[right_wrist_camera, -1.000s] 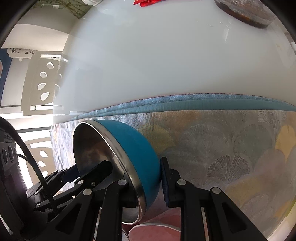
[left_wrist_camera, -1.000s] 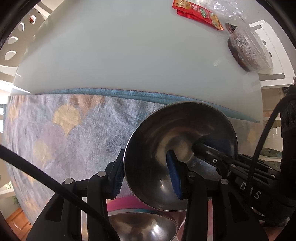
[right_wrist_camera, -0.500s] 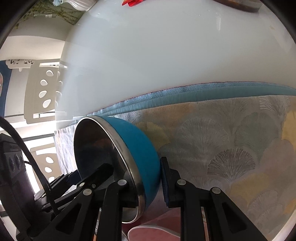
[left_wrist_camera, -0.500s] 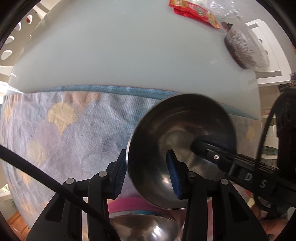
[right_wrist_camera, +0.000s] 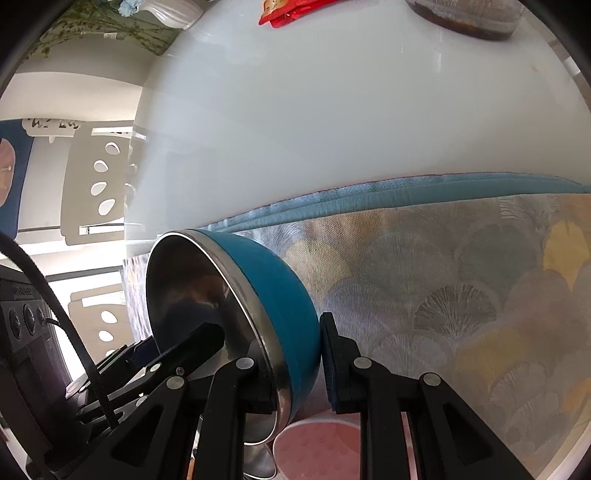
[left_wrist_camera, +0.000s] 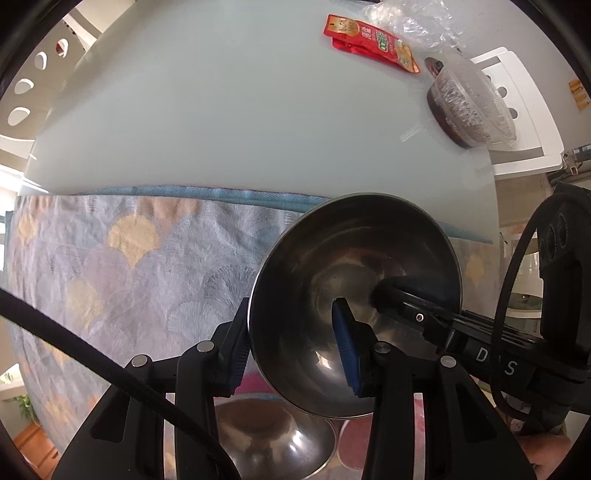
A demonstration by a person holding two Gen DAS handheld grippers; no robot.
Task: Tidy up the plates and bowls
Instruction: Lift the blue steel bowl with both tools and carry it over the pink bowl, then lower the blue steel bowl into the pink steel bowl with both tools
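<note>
A blue steel-lined bowl (left_wrist_camera: 354,291) (right_wrist_camera: 273,295) hangs tilted in the air above the patterned cloth (left_wrist_camera: 122,273). Both grippers pinch its rim from opposite sides. My left gripper (left_wrist_camera: 291,347) is shut on the rim, one pad inside the bowl, one outside. My right gripper (right_wrist_camera: 295,373) is shut on the rim the same way; its arm also shows in the left wrist view (left_wrist_camera: 461,332). Below the held bowl stands a second steel bowl with a pink outside (left_wrist_camera: 273,435). A pink plate (right_wrist_camera: 325,446) lies beside it on the cloth.
The white table (left_wrist_camera: 240,110) extends beyond the cloth. At its far side lie a red snack packet (left_wrist_camera: 369,42), a crumpled clear bag (left_wrist_camera: 410,22) and a lidded plastic food container (left_wrist_camera: 469,103). White chairs (right_wrist_camera: 96,184) stand around the table; a white vase (right_wrist_camera: 173,13) is far left.
The blue bowl, held by both grippers, has shifted slightly with them over the cloth. Both grips are unchanged.
</note>
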